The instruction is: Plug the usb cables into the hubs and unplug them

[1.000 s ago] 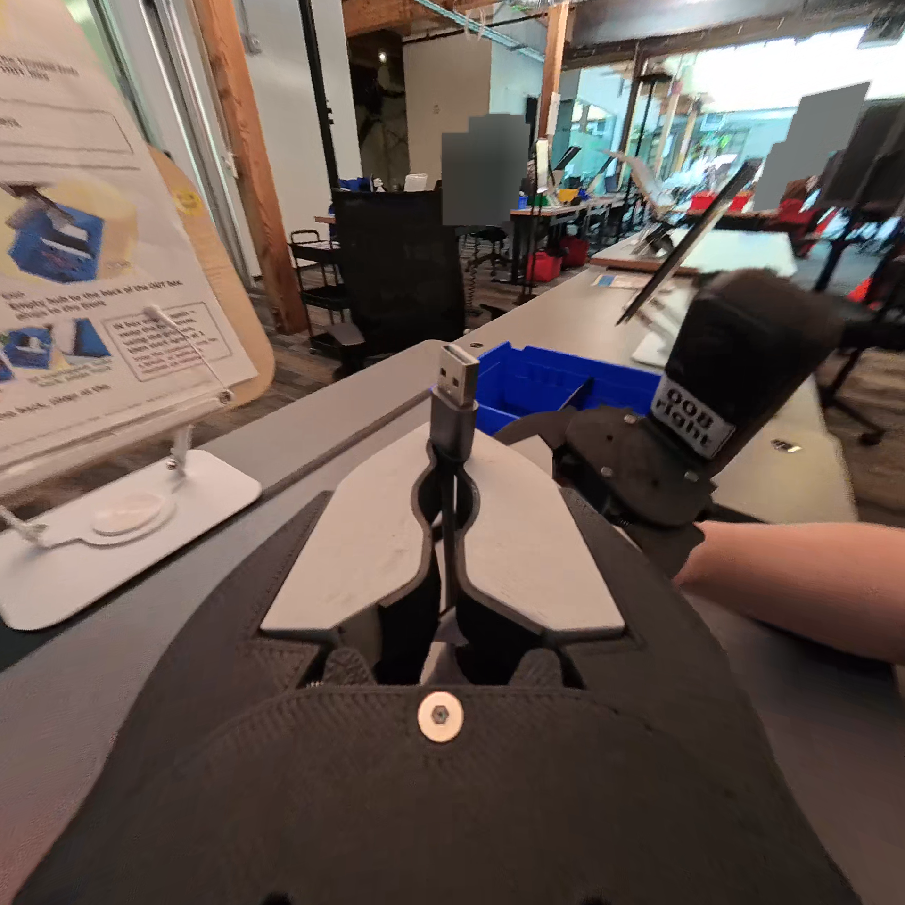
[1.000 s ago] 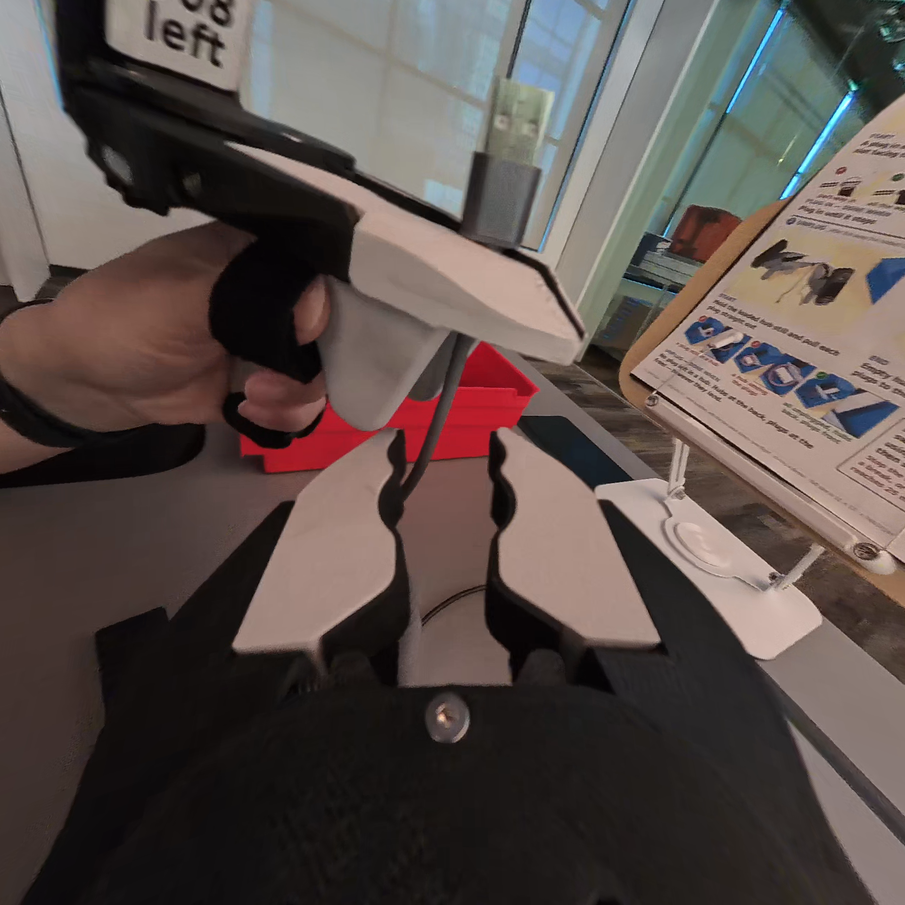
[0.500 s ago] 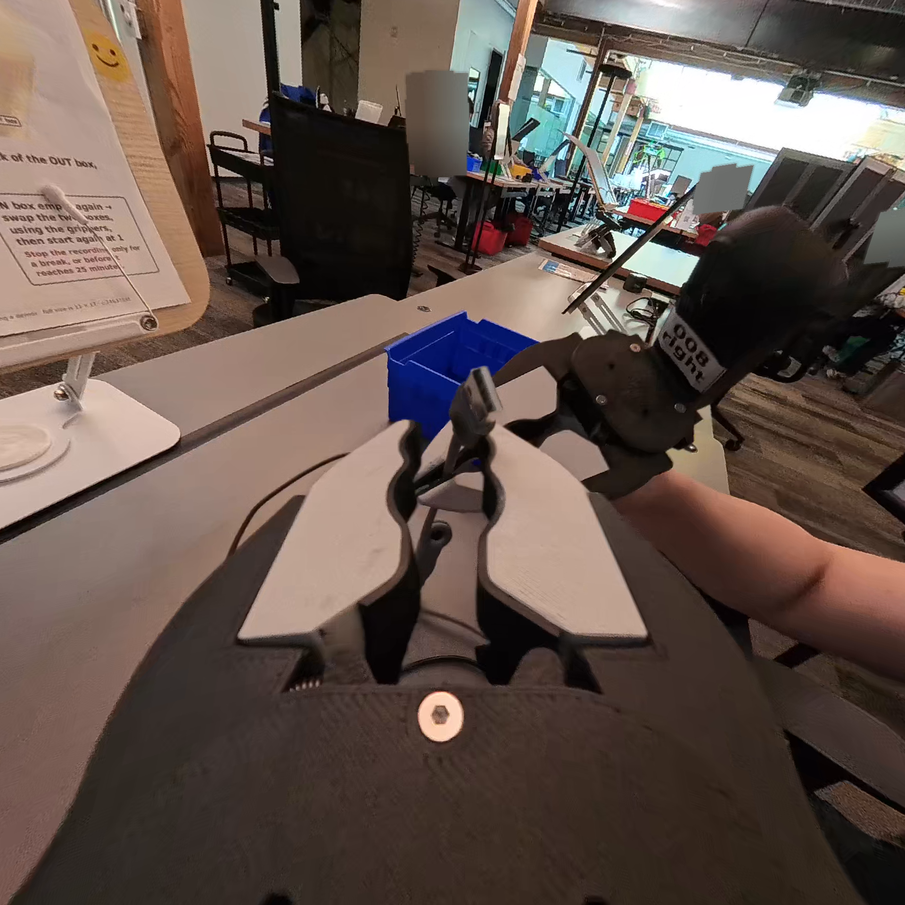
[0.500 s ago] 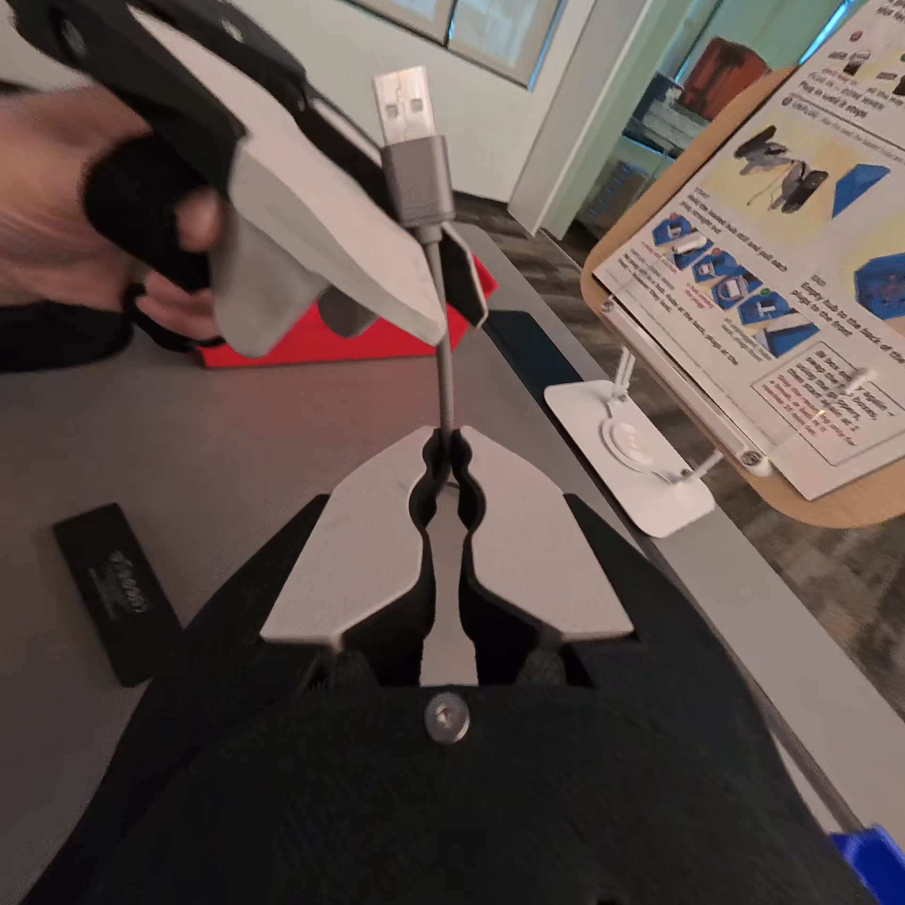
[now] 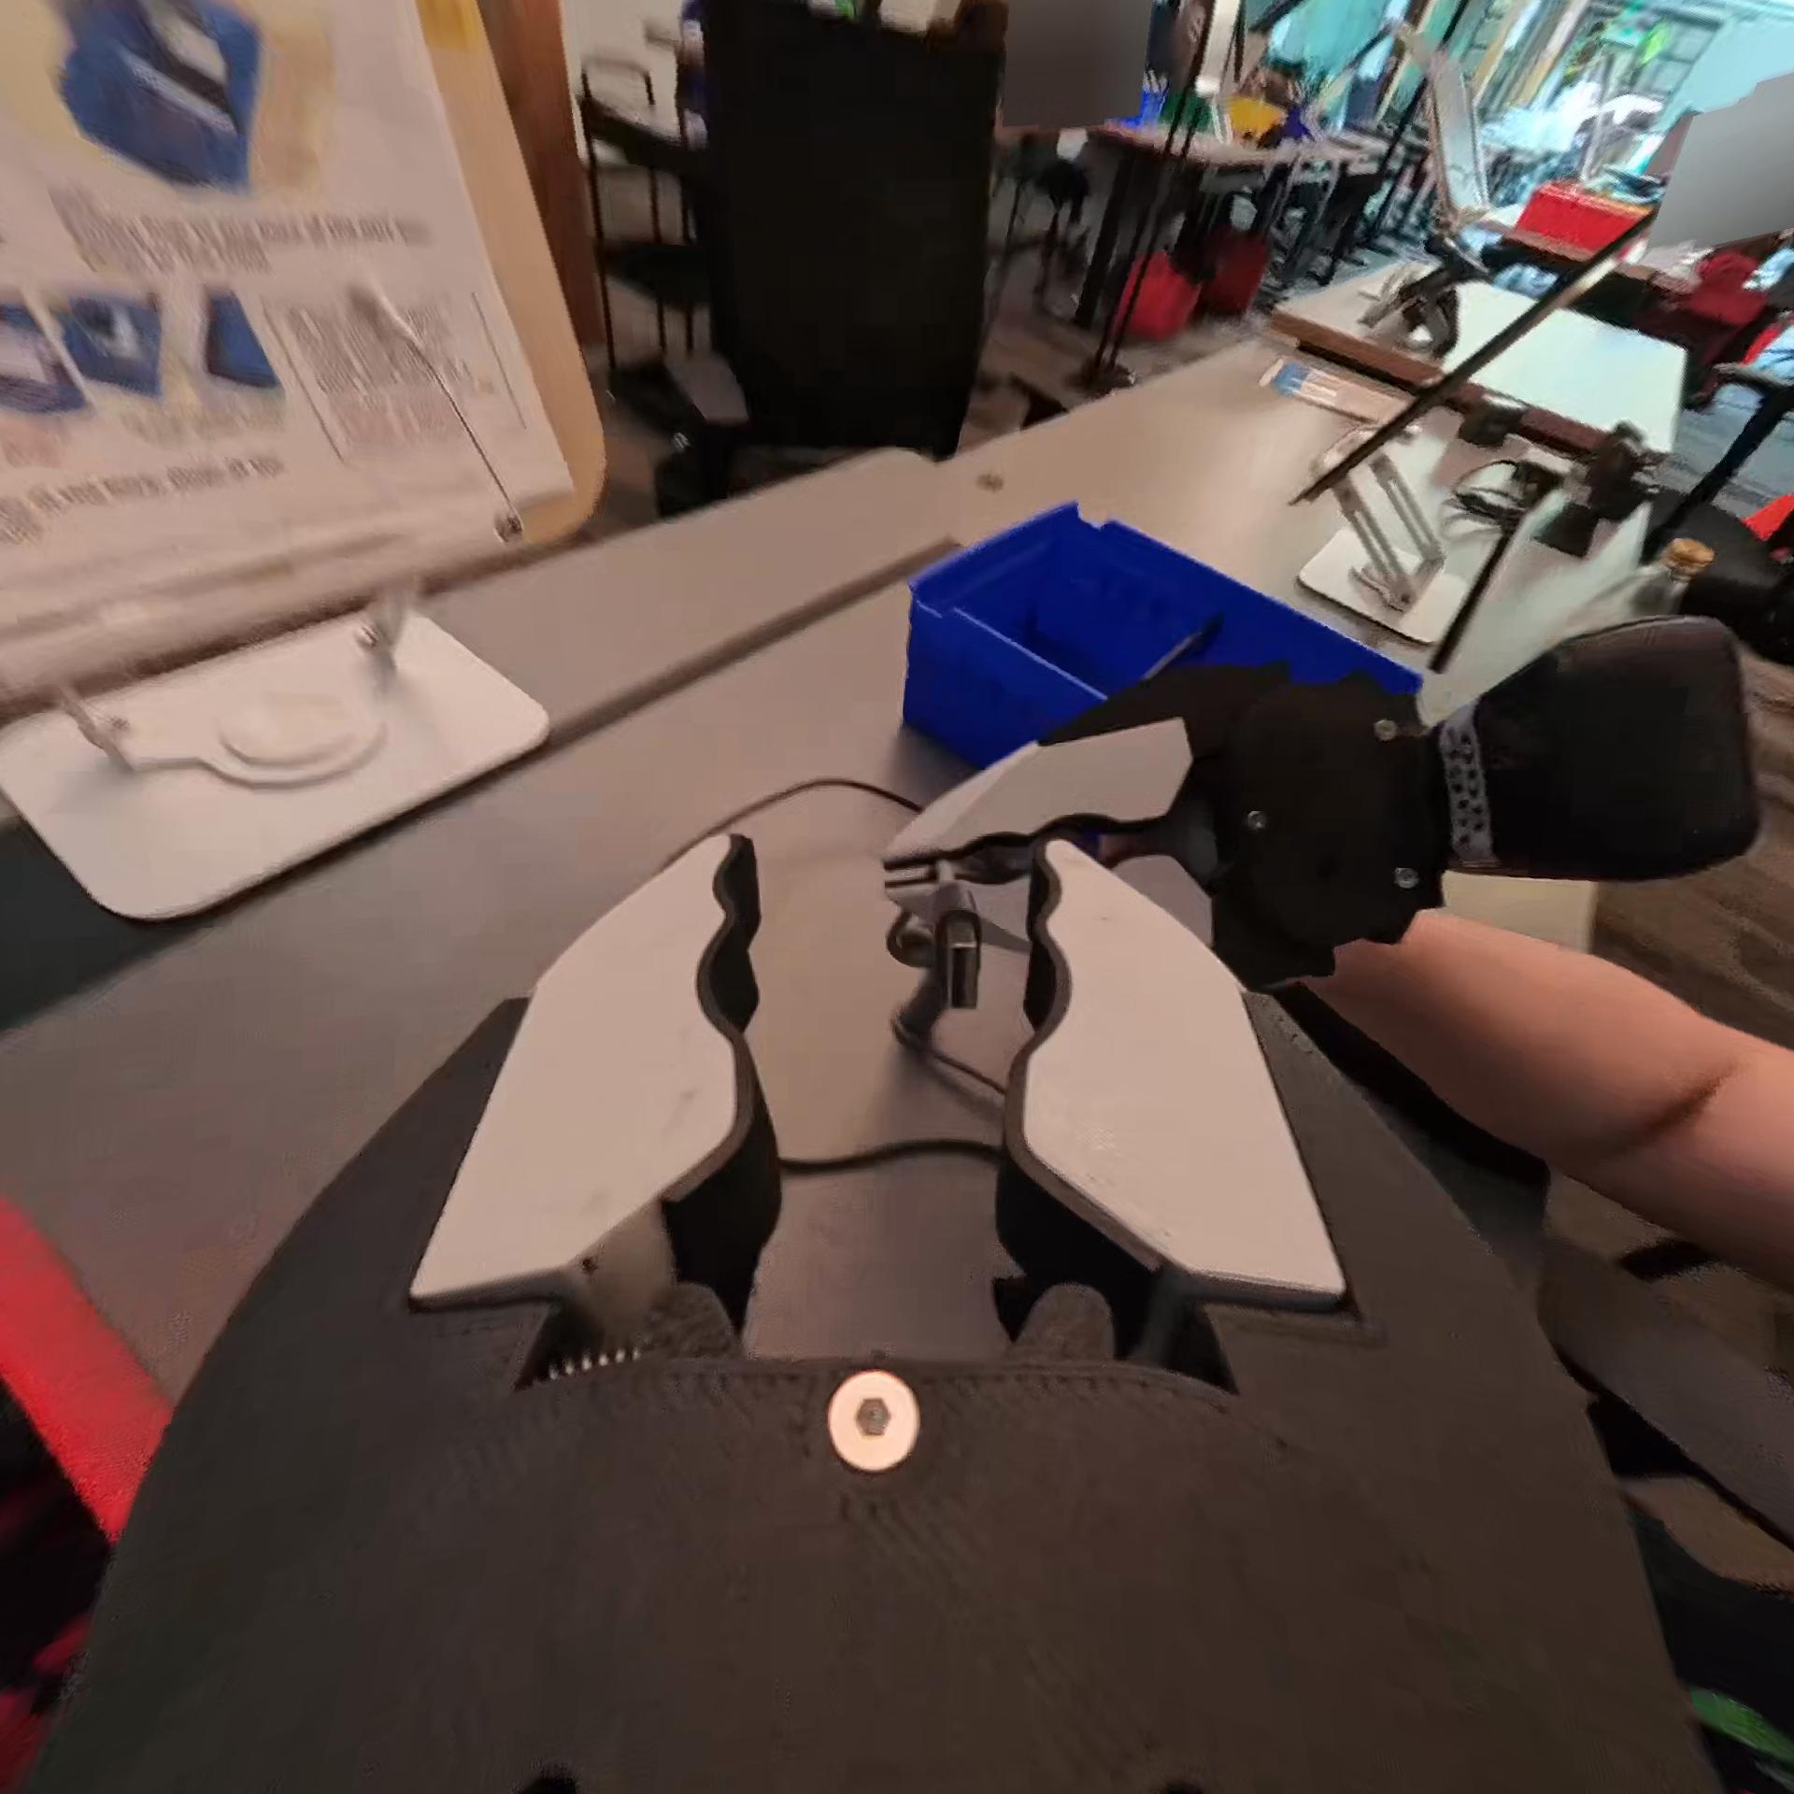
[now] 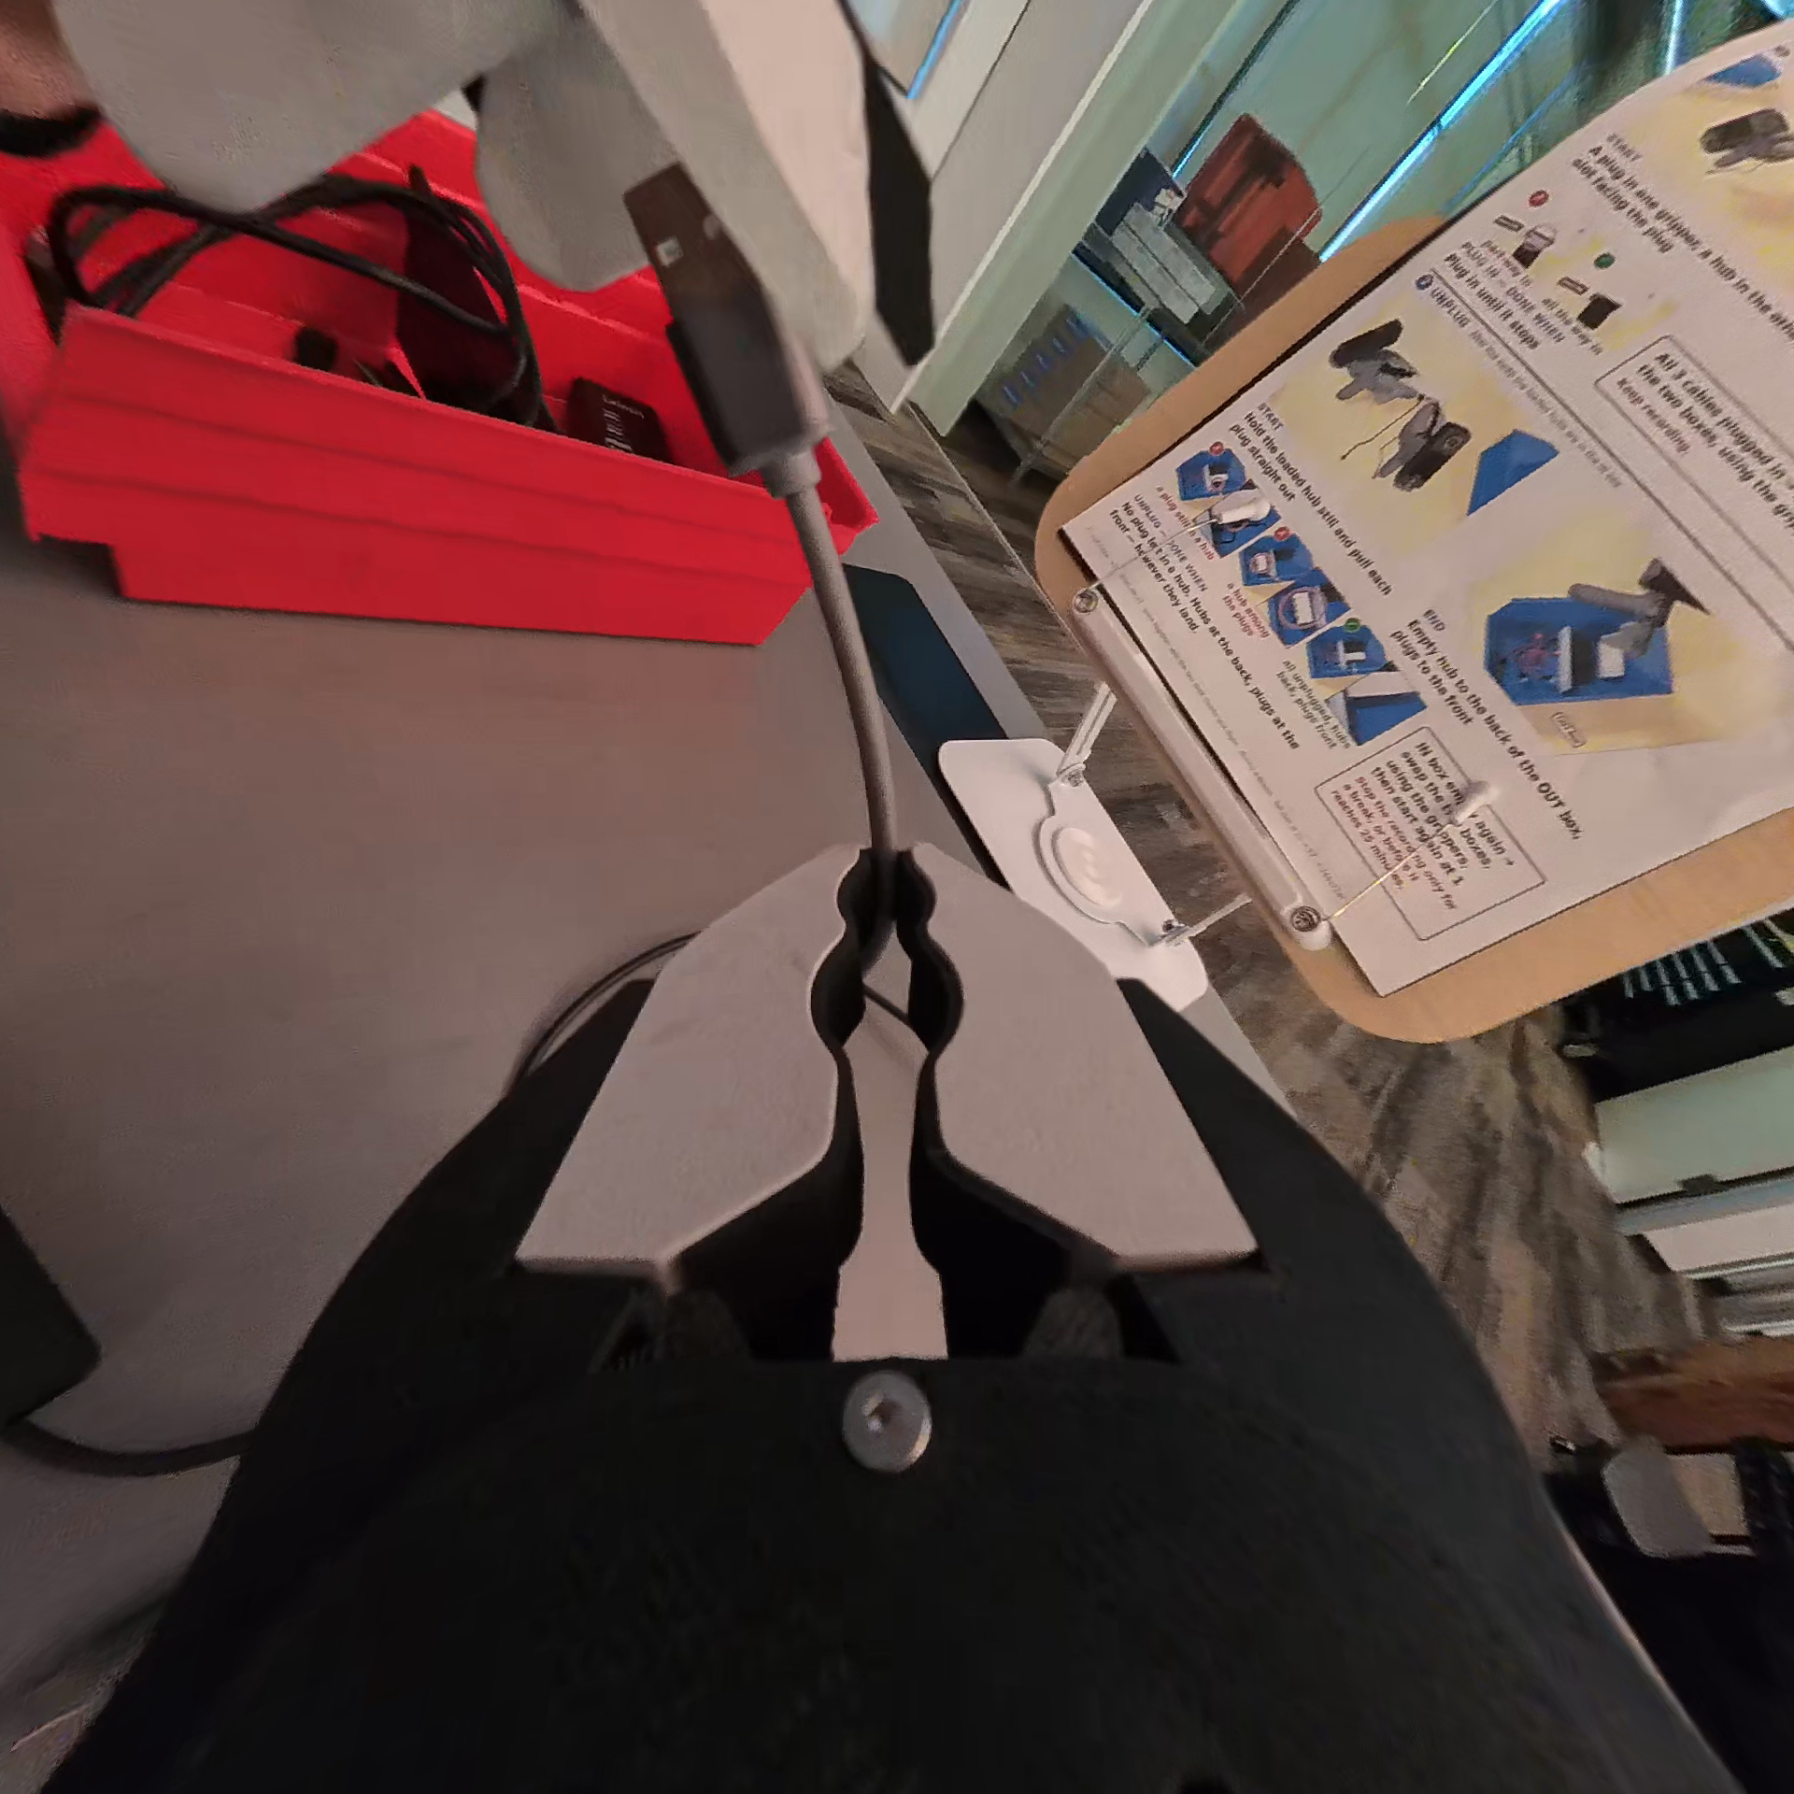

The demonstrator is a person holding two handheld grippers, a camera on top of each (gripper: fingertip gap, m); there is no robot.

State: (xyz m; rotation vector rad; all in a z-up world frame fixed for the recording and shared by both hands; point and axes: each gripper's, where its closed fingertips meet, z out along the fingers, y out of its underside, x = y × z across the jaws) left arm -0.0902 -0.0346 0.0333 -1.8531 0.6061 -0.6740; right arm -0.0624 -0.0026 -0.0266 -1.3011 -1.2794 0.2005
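My right gripper (image 6: 885, 864) is shut on the thin grey cable (image 6: 854, 680) a little below its grey USB plug (image 6: 738, 359), which sticks up and leans left. My left gripper (image 5: 893, 859) is open and holds nothing. In the left wrist view the plug (image 5: 951, 946) hangs between the open fingers, held from the right by the right gripper (image 5: 908, 869). The left gripper's grey fingers (image 6: 582, 146) show at the top of the right wrist view, just beside the plug. A black hub (image 6: 34, 1330) lies at the left edge on the table.
A red bin (image 6: 388, 544) with black cables and hubs stands at the back left. A blue bin (image 5: 1000, 680) stands ahead of the left gripper. An instruction sheet on a white stand (image 5: 291, 757) stands at the table's far edge and also shows in the right wrist view (image 6: 1456, 631). A person's forearm (image 5: 1505, 1068) reaches in from the right. My right fingertips sit around 8 cm from my left ones.
My left gripper has opened and let go of the plug. My right gripper has shut on the cable under the plug and now holds it. Both grippers have tilted down toward the table.
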